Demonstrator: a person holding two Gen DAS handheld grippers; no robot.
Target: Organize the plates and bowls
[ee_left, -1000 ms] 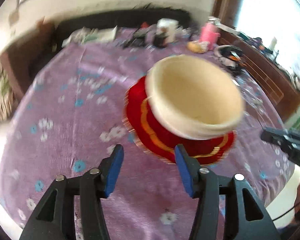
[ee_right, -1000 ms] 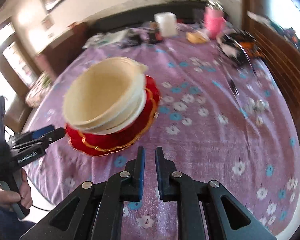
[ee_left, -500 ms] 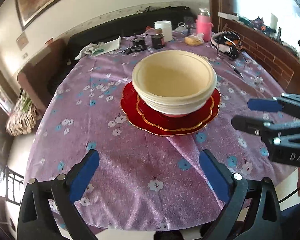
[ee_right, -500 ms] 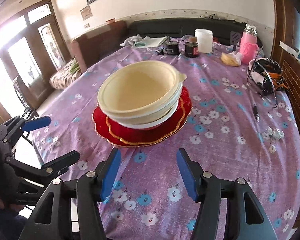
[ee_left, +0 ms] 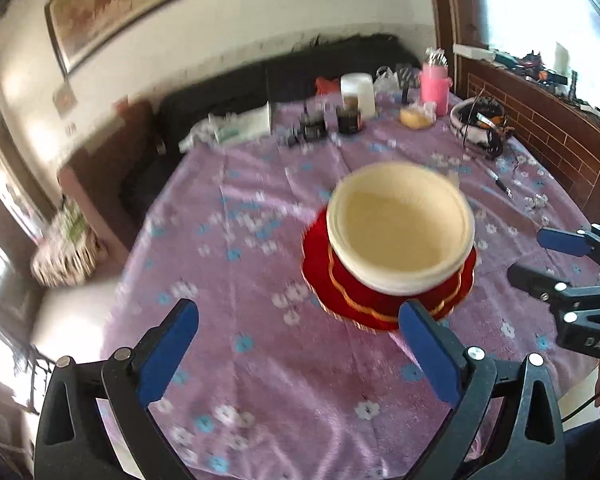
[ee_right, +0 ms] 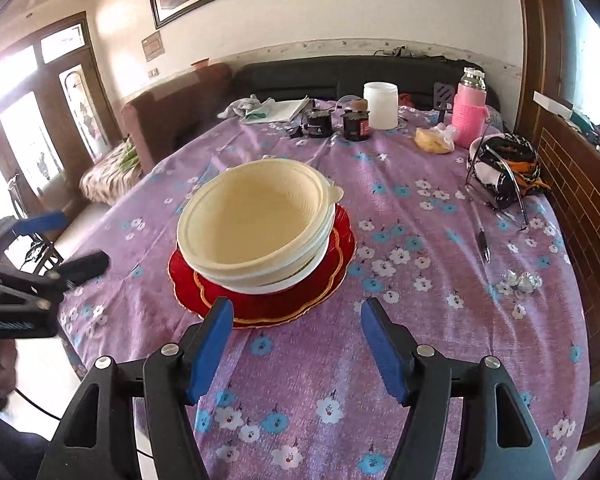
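- Two grippers hover over the near edge of the tabletop [ee_right: 440, 240], which wears a purple cloth with small flowers.
- Left gripper [ee_left: 298, 354] has its blue-padded fingers spread wide and holds nothing; its right finger overlaps the near rim of the red plate in the left wrist view, though whether it touches cannot be told.
- Right gripper [ee_right: 296, 344] is likewise spread apart and empty, its fingers just short of the plate's near rim.
- Stacked cream bowls [ee_right: 256, 232] sit nested one inside another, the top one leaning a little, with a small tab on its far right rim.
- Under them lies a red plate [ee_right: 328, 280] with a gold scalloped band, near the middle of the tabletop.
- Far side of the tabletop carries a white jar [ee_right: 381, 105], two dark jars [ee_right: 356, 125], a pink flask [ee_right: 469, 113] and folded papers [ee_right: 278, 110].
- At the right edge stand a wire rack [ee_right: 500, 176] with dark cloth in it, a pen [ee_right: 483, 244] and crumpled foil [ee_right: 522, 280].
- Left wrist view is motion-blurred.
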